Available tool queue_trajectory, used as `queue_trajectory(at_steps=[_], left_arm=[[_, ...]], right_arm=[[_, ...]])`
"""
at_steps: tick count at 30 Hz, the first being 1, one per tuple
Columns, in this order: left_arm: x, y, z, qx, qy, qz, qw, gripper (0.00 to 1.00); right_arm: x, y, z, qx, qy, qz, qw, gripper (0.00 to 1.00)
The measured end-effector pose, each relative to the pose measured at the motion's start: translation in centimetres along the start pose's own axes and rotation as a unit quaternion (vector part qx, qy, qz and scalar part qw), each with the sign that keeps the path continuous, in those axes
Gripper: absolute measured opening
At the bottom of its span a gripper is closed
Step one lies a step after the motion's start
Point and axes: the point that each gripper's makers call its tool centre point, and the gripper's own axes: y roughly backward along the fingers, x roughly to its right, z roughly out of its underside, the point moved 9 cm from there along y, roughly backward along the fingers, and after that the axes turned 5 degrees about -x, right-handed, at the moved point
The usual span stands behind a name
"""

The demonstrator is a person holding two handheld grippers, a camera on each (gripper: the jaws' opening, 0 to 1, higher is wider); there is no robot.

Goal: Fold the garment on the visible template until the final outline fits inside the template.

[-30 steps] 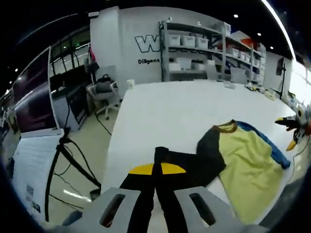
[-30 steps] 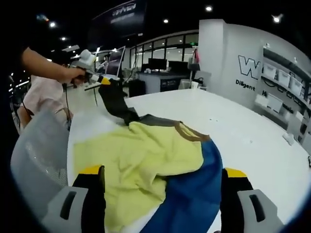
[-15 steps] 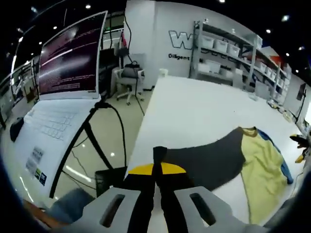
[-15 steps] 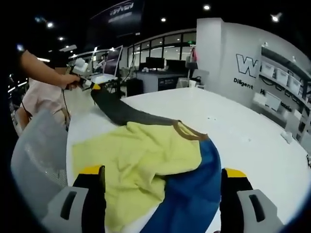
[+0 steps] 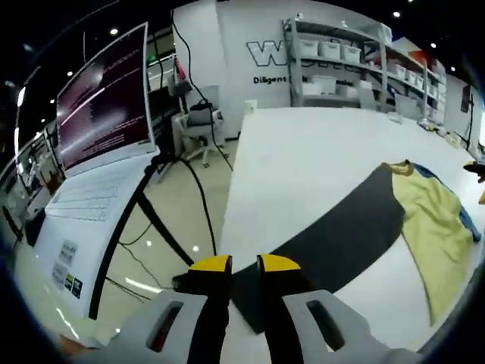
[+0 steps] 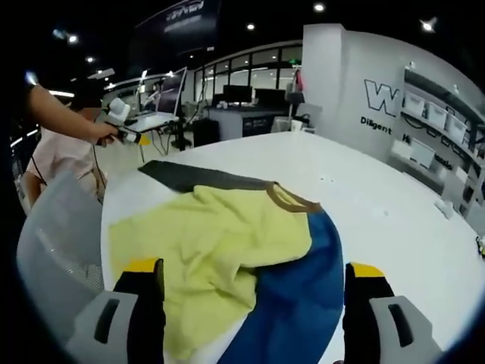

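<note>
The garment lies on the white table [image 5: 303, 152]. It has a yellow body [image 6: 204, 235], a brown collar [image 6: 292, 199], a blue sleeve [image 6: 303, 288] and a dark grey sleeve [image 6: 201, 177]. In the left gripper view the grey sleeve [image 5: 333, 227] is stretched flat toward the table corner, away from the yellow body [image 5: 432, 227]. Its end lies just under my left gripper [image 5: 244, 265], whose yellow-tipped jaws stand slightly apart. A hand holds that gripper [image 6: 125, 135] just off the sleeve end. My right gripper [image 6: 254, 296] is wide open over the blue sleeve and the yellow hem.
A laptop on a tripod stand [image 5: 98, 152] is left of the table corner, with cables on the floor. An office chair [image 5: 198, 121] and storage shelves [image 5: 341, 64] are farther back. A grey chair back [image 6: 57, 243] sits by the table edge near the person [image 6: 64, 155].
My left gripper pulled the grey sleeve out straight, then parted its jaws and let it go. The sleeve now lies flat. The right gripper has stayed open in place.
</note>
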Motion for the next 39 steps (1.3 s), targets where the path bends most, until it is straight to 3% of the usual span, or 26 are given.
queue_trajectory(at_steps=[8,11,14,20,29,33,36,39], left_arm=[[1.1,0.0,-0.8,0.010,-0.025,0.016,0.9995,0.11],[2.1,-0.3,-0.8,0.011,-0.023,0.040,0.9989,0.16],[4.0,-0.6,-0.9,0.020,-0.073,0.088,0.9933,0.24],[7.4,-0.4,-0.7,0.025,-0.162,0.138,0.9768,0.40],[10.5,0.1,-1.1,0.037,-0.199,0.184,0.9618,0.57],[11.6,0.4,-1.2,0.043,-0.209,0.201,0.9560,0.58],[12.1,0.5,-1.1,0.041,-0.216,0.207,0.9534,0.58],[12.7,0.6,-1.0,0.038,-0.217,0.218,0.9508,0.60]], right_arm=[[0.4,0.9,1.3,-0.005,-0.011,0.013,0.9998,0.98],[0.7,1.5,1.7,-0.008,-0.011,0.019,0.9997,0.98],[1.2,2.4,2.2,-0.006,-0.019,0.026,0.9995,0.98],[1.6,4.0,3.8,-0.013,-0.024,0.037,0.9990,0.97],[1.6,5.3,7.3,-0.039,-0.053,0.050,0.9966,0.96],[1.5,5.4,8.6,-0.056,-0.061,0.050,0.9954,0.90],[0.7,5.5,8.8,-0.063,-0.051,0.035,0.9961,0.80],[-0.7,4.9,9.1,-0.073,-0.068,-0.011,0.9950,0.74]])
